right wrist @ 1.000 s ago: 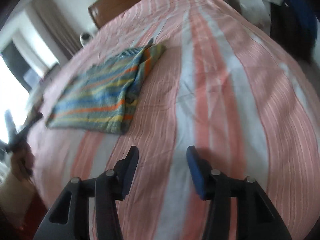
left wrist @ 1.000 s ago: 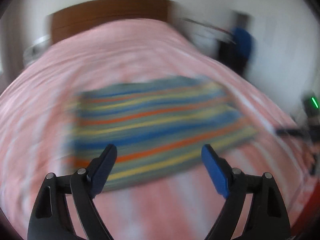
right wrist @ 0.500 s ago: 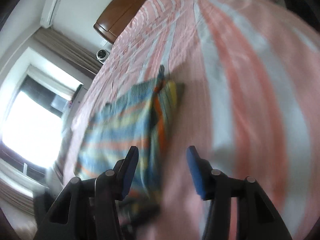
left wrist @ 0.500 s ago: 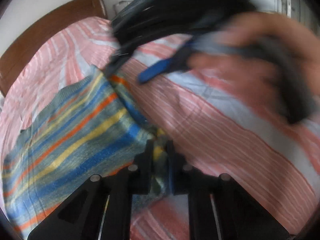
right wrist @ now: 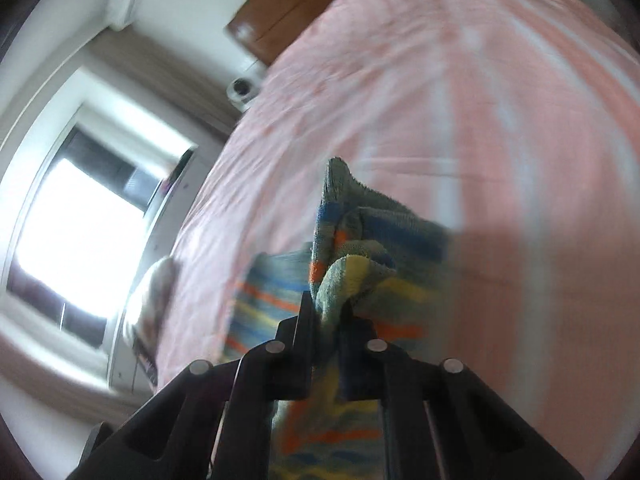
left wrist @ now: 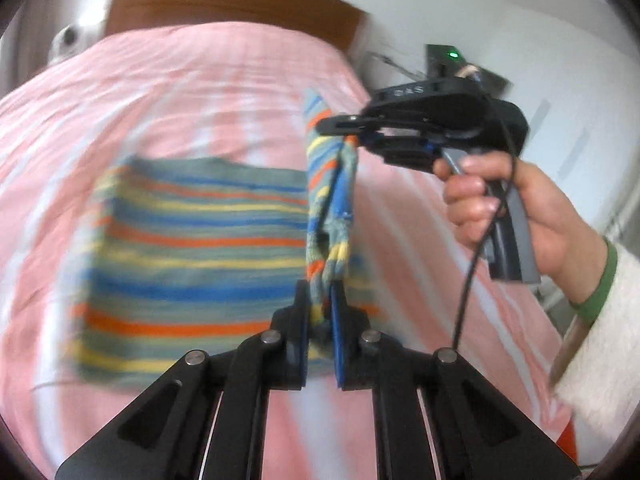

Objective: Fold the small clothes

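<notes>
A striped cloth [left wrist: 192,248] in grey-green, blue, orange and yellow lies on the pink-and-white striped bed [left wrist: 200,92]. My left gripper [left wrist: 320,300] is shut on the near right corner of the cloth. My right gripper [left wrist: 340,132], held in a hand, is shut on the far right corner. The cloth's right edge is lifted off the bed and stretched between the two grippers. In the right wrist view my right gripper [right wrist: 326,320] pinches a bunched fold of the cloth [right wrist: 360,248], with the rest hanging below.
A brown wooden headboard [left wrist: 224,0] stands at the far end of the bed. A bright window [right wrist: 76,236] is on the left side of the room. A black device with a green light [left wrist: 452,60] sits beyond the bed's right edge.
Both grippers went from open above the bed to shut on the right-edge corners of the cloth. That edge is now raised off the bed.
</notes>
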The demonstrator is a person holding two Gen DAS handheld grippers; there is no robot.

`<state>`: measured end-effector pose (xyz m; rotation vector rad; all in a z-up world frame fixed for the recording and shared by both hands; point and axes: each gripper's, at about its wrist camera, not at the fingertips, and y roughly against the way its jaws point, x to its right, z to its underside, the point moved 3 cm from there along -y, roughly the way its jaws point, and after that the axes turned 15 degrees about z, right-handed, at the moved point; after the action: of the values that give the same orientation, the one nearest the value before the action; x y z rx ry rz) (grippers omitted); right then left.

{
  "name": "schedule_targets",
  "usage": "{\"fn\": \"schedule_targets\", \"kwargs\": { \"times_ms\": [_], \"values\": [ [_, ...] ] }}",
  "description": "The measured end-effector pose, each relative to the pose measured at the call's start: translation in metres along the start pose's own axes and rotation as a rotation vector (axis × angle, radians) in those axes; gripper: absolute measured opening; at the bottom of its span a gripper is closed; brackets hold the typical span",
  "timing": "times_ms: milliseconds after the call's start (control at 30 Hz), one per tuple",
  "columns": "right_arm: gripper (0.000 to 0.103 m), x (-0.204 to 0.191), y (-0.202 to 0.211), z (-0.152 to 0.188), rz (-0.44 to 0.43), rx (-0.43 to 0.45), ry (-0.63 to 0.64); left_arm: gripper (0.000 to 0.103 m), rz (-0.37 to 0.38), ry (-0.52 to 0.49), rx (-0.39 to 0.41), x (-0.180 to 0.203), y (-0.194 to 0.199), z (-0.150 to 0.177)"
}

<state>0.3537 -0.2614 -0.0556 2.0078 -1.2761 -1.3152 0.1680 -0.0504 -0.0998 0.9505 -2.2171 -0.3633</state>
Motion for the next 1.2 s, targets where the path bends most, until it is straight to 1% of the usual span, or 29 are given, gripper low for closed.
{"fn": "schedule_targets", "kwargs": {
  "times_ms": [100, 167, 233, 300, 333, 367, 400, 433, 467, 533, 567, 600, 667, 700, 733, 767, 800, 833, 867, 900, 933, 967, 1000, 1033, 1067, 1133, 1200],
  "values": [
    [0.010, -0.064, -0.050, 0.002, -0.006, -0.044, 0.056, 0.008, -0.072, 0.090, 0.019, -0.046, 0.023, 0.004],
    [0.010, -0.094, -0.081, 0.009, 0.002, -0.066, 0.081, 0.008, -0.119, 0.107, 0.016, -0.060, 0.033, 0.008],
    [0.010, -0.117, -0.106, 0.016, 0.008, -0.080, 0.093, 0.008, -0.171, 0.109, 0.014, -0.073, 0.040, 0.011],
    [0.012, -0.133, -0.130, 0.020, -0.020, -0.086, 0.081, 0.012, -0.199, 0.117, 0.006, -0.084, 0.044, 0.015],
    [0.016, -0.138, -0.142, 0.021, -0.052, -0.095, 0.061, 0.018, -0.216, 0.120, -0.001, -0.088, 0.044, 0.017],
    [0.017, -0.137, -0.148, 0.023, -0.076, -0.102, 0.039, 0.031, -0.240, 0.129, -0.010, -0.092, 0.045, 0.018],
    [0.021, -0.139, -0.151, 0.027, -0.087, -0.096, 0.011, 0.040, -0.260, 0.147, -0.012, -0.094, 0.051, 0.020],
    [0.035, -0.137, -0.147, 0.027, -0.093, -0.081, -0.006, 0.058, -0.264, 0.173, 0.004, -0.095, 0.060, 0.022],
    [0.040, -0.136, -0.139, 0.028, -0.106, -0.059, -0.019, 0.071, -0.257, 0.184, 0.020, -0.095, 0.065, 0.023],
    [0.041, -0.135, -0.117, 0.028, -0.120, -0.025, 0.007, 0.079, -0.216, 0.195, 0.066, -0.093, 0.077, 0.023],
    [0.041, -0.135, -0.104, 0.030, -0.100, -0.014, 0.047, 0.081, -0.194, 0.194, 0.067, -0.092, 0.077, 0.021],
    [0.041, -0.135, -0.090, 0.033, -0.075, 0.001, 0.097, 0.081, -0.182, 0.188, 0.055, -0.090, 0.075, 0.021],
    [0.041, -0.133, -0.056, 0.048, -0.012, 0.041, 0.231, 0.082, -0.202, 0.163, 0.013, -0.092, 0.067, 0.015],
    [0.041, -0.130, -0.041, 0.059, 0.015, 0.055, 0.292, 0.082, -0.259, 0.141, -0.029, -0.096, 0.057, 0.013],
    [0.041, -0.126, -0.024, 0.077, 0.038, 0.068, 0.354, 0.082, -0.315, 0.138, -0.047, -0.101, 0.051, 0.011],
    [0.041, -0.121, -0.012, 0.095, 0.048, 0.070, 0.392, 0.082, -0.383, 0.157, -0.062, -0.113, 0.046, 0.011],
    [0.042, -0.112, -0.005, 0.110, 0.049, 0.064, 0.408, 0.082, -0.401, 0.177, -0.063, -0.125, 0.044, 0.011],
    [0.044, -0.100, -0.002, 0.132, 0.059, 0.043, 0.413, 0.082, -0.402, 0.216, -0.046, -0.135, 0.047, 0.014],
    [0.045, -0.088, -0.005, 0.148, 0.099, 0.012, 0.411, 0.082, -0.400, 0.237, -0.029, -0.139, 0.052, 0.015],
    [0.045, -0.072, -0.015, 0.170, 0.199, -0.046, 0.412, 0.082, -0.410, 0.254, -0.018, -0.141, 0.058, 0.015],
    [0.045, -0.062, -0.020, 0.183, 0.251, -0.066, 0.408, 0.081, -0.423, 0.261, -0.014, -0.137, 0.066, 0.016],
    [0.045, -0.055, -0.016, 0.194, 0.256, -0.050, 0.388, 0.081, -0.431, 0.257, -0.014, -0.134, 0.070, 0.016],
    [0.045, -0.050, -0.003, 0.204, 0.247, -0.003, 0.346, 0.081, -0.439, 0.247, -0.016, -0.129, 0.077, 0.017],
    [0.045, -0.048, 0.008, 0.210, 0.247, 0.025, 0.319, 0.082, -0.437, 0.231, -0.020, -0.120, 0.087, 0.019],
    [0.045, -0.045, 0.019, 0.215, 0.245, 0.057, 0.292, 0.084, -0.437, 0.223, -0.022, -0.118, 0.088, 0.020],
    [0.053, -0.042, 0.043, 0.227, 0.259, 0.132, 0.242, 0.090, -0.453, 0.185, -0.031, -0.101, 0.100, 0.025],
    [0.059, -0.036, 0.059, 0.237, 0.296, 0.180, 0.223, 0.091, -0.470, 0.141, -0.036, -0.087, 0.106, 0.026]
  ]
}}
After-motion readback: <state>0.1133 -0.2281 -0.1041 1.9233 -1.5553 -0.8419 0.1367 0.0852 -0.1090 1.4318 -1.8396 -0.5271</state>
